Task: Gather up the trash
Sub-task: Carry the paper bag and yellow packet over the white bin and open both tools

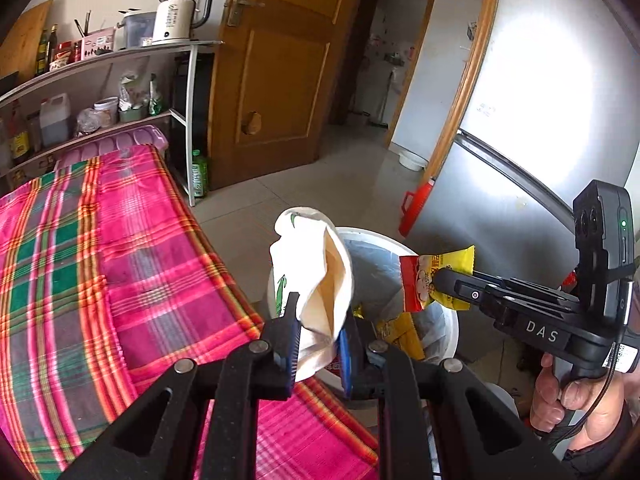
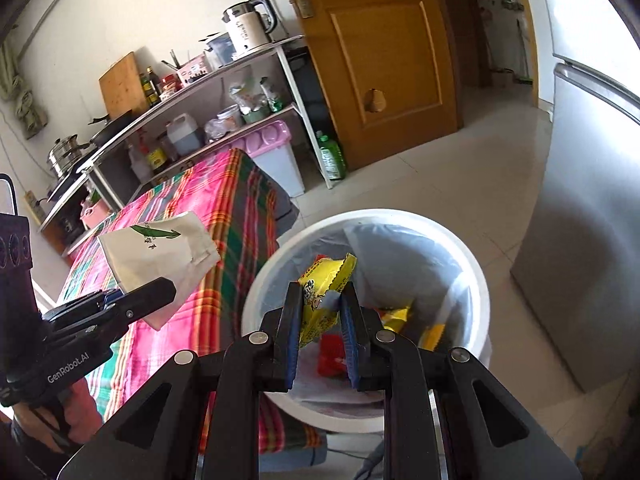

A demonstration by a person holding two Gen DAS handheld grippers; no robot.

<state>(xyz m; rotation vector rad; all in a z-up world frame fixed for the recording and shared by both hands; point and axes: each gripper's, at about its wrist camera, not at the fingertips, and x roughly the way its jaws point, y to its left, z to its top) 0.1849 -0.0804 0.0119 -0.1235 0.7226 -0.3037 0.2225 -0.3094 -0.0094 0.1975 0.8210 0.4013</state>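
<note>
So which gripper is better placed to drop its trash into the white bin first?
Right. The right gripper holds the yellow snack wrapper directly over the white bin; the left gripper's white paper bag seems nearer the rim.

Both of my wrist cams are riding right behind their own fingers and tilting down at the floor, so the black jaws are filling the bottom of each view up close. The left one is looking over the plaid cloth (image 1: 100,272) toward the white bin (image 1: 448,320), while the right one is hanging almost over that bin (image 2: 476,280). They're sharing the bin, the wooden door (image 1: 276,80) and the shelf (image 2: 224,80), and each is catching the other gripper at its edge.
</note>
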